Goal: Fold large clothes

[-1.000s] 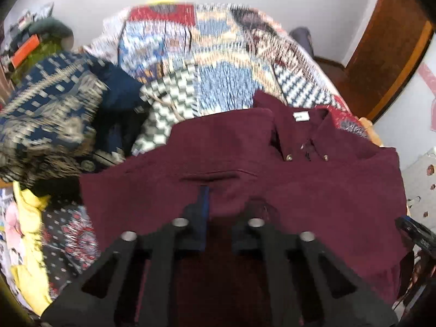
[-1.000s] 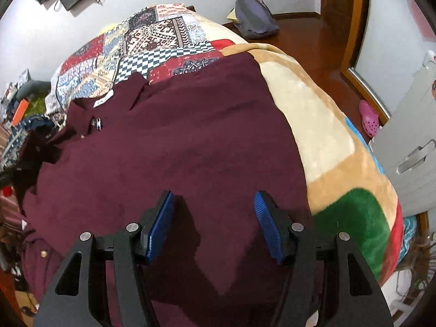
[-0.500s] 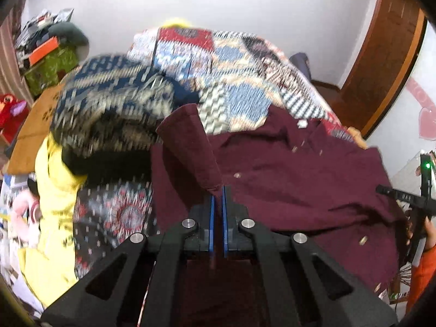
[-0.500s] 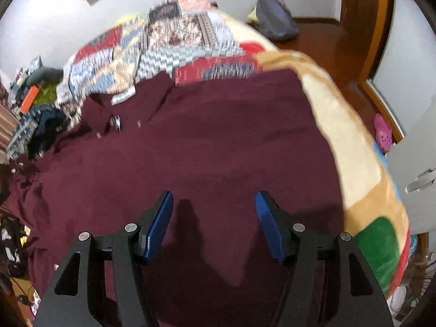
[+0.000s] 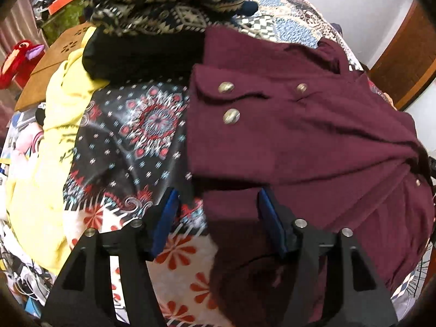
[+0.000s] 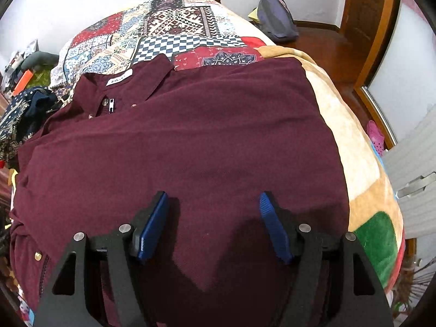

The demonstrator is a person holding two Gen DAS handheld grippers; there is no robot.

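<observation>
Step in hand: we judge that a sleeve (image 5: 272, 141) of the maroon shirt (image 6: 185, 147) is now laid across the body, and the next fold is to be prepared.
Shirt place: it lies spread on the bed (image 6: 340, 136), collar (image 6: 122, 81) toward the far end, its right edge along the beige part of the blanket, its left side near the bed's left edge beside a pile of other clothes (image 5: 163, 8).
Left gripper (image 5: 216, 218): its jaws have just been opening; they stand wide apart, with the edge of the maroon cloth between them but the pads not pressing on it.
Right gripper (image 6: 214, 223): wide too, opened a little further just now, over the lower part of the shirt, holding nothing.
How to do it well: we should flatten the sleeve so that its cuff with the 3 metal buttons (image 5: 226, 87) lies inside the outline of the body, then take the hem with both grippers at the same level, so the fold comes straight.
Risk: the cloth is soft and may slide on the smooth patterned cover (image 5: 130, 141).
Hidden: the hem is under the grippers and cut off at the lower border of both views.
Hard to tell: whether either gripper touches the cloth, and how the right sleeve lies.
</observation>
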